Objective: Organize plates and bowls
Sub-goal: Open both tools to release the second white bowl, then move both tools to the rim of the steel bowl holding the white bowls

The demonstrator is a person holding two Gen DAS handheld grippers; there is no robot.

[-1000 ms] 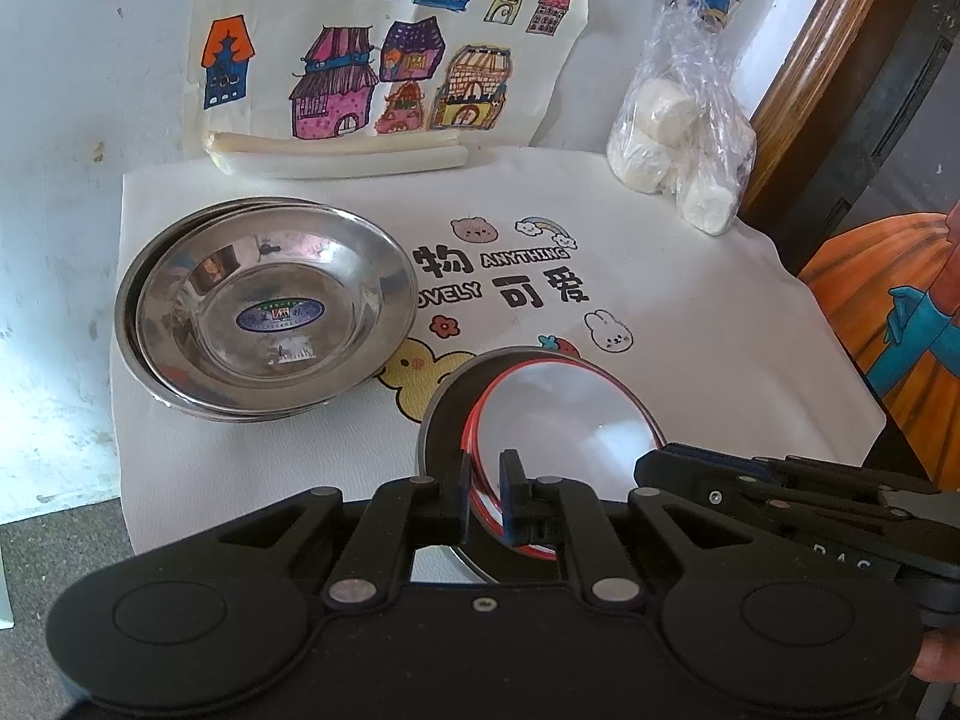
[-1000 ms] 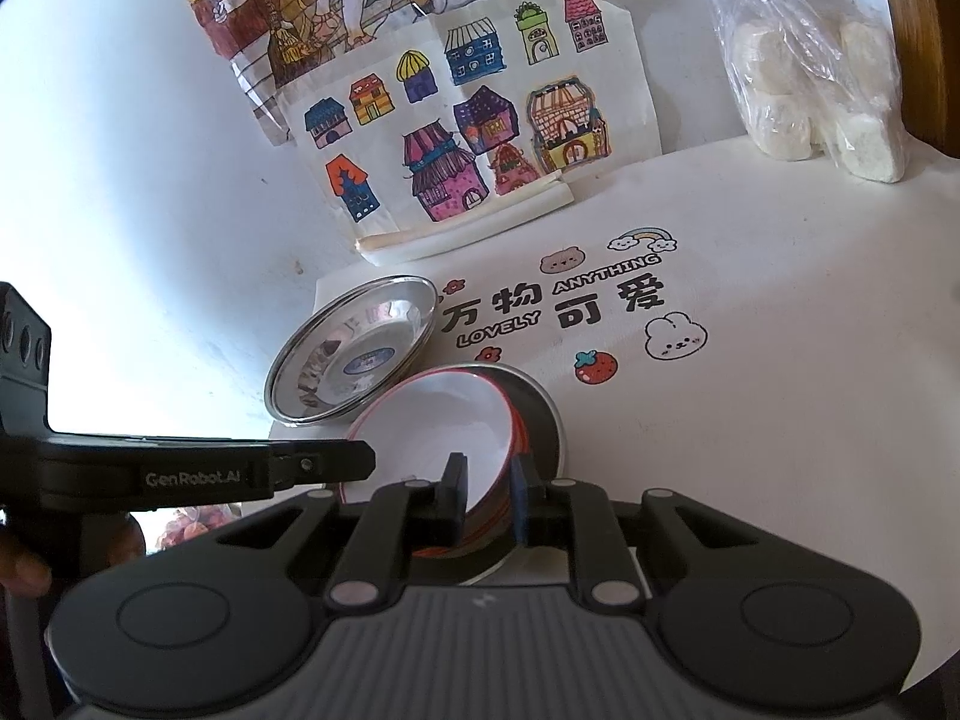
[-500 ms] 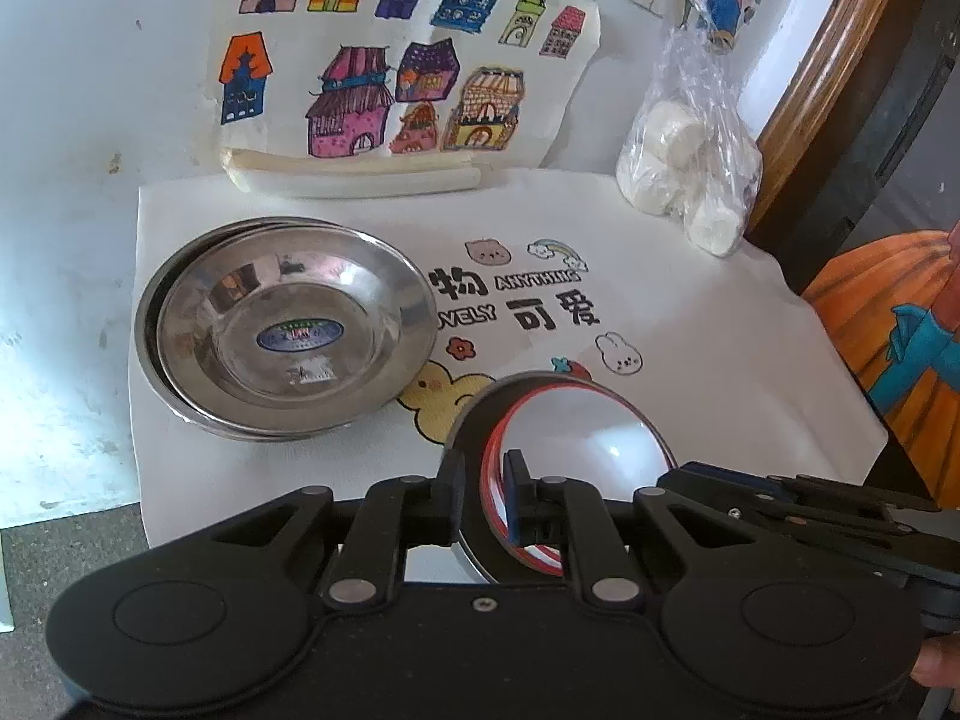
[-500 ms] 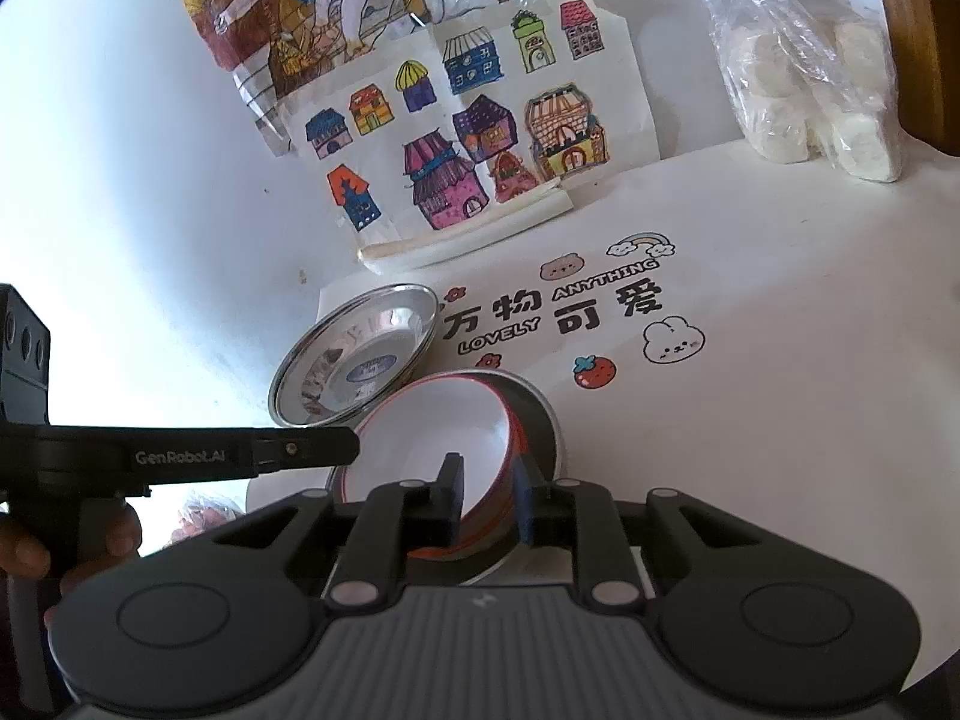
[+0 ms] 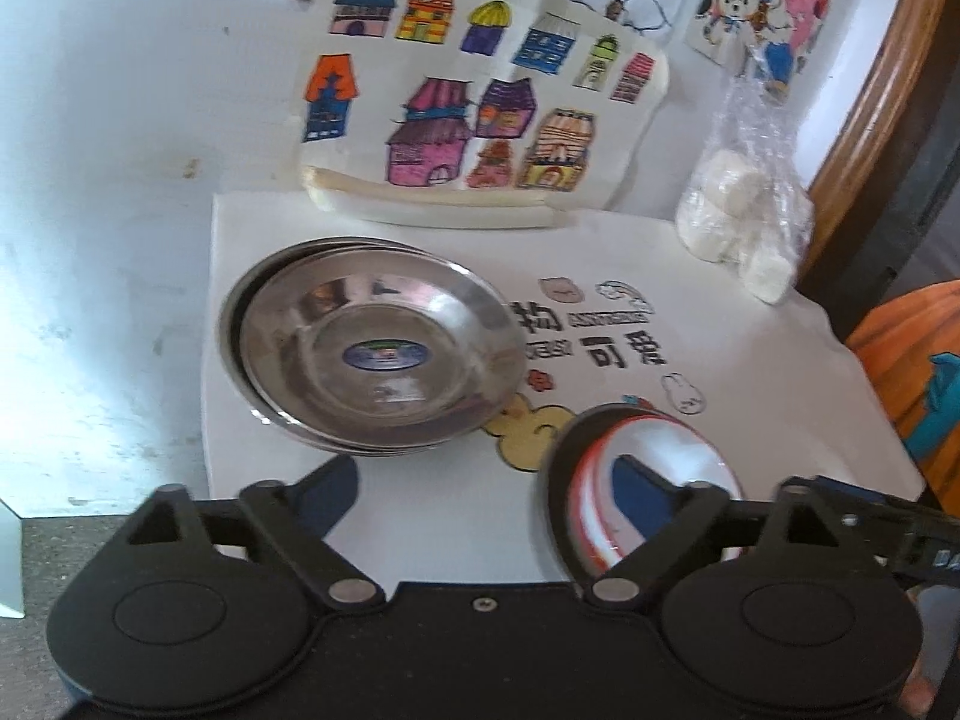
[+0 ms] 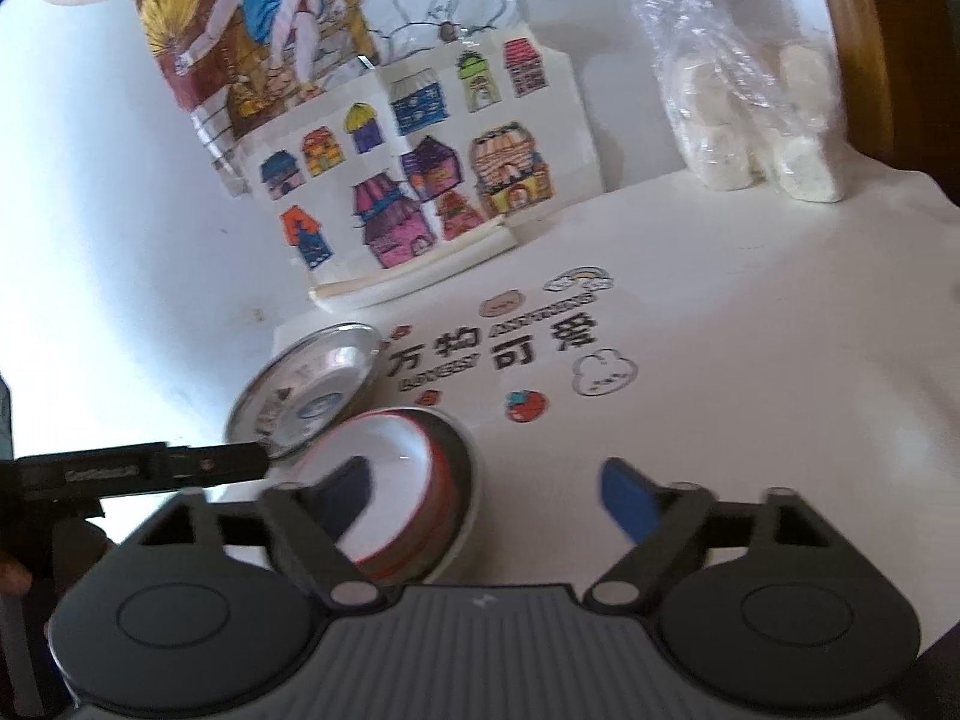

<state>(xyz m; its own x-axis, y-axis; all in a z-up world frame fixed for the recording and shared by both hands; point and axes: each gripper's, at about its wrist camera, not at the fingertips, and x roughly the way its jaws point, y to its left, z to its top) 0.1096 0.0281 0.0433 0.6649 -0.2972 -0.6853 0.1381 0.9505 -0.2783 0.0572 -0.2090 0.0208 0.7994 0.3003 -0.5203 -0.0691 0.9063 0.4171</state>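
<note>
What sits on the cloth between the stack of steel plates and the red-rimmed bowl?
Only bare printed cloth, a yellow cartoon print, in the left wrist view; the steel plates and red-rimmed bowl sit apart.

White printed cloth [image 5: 750, 408] with cartoon motifs and black lettering, spread over the table. Behind it, a canvas bag [image 5: 468, 114] painted with coloured houses. At right, a clear plastic bag of white lumps [image 5: 744, 222], beside a curved wooden edge [image 5: 870, 84].
</note>
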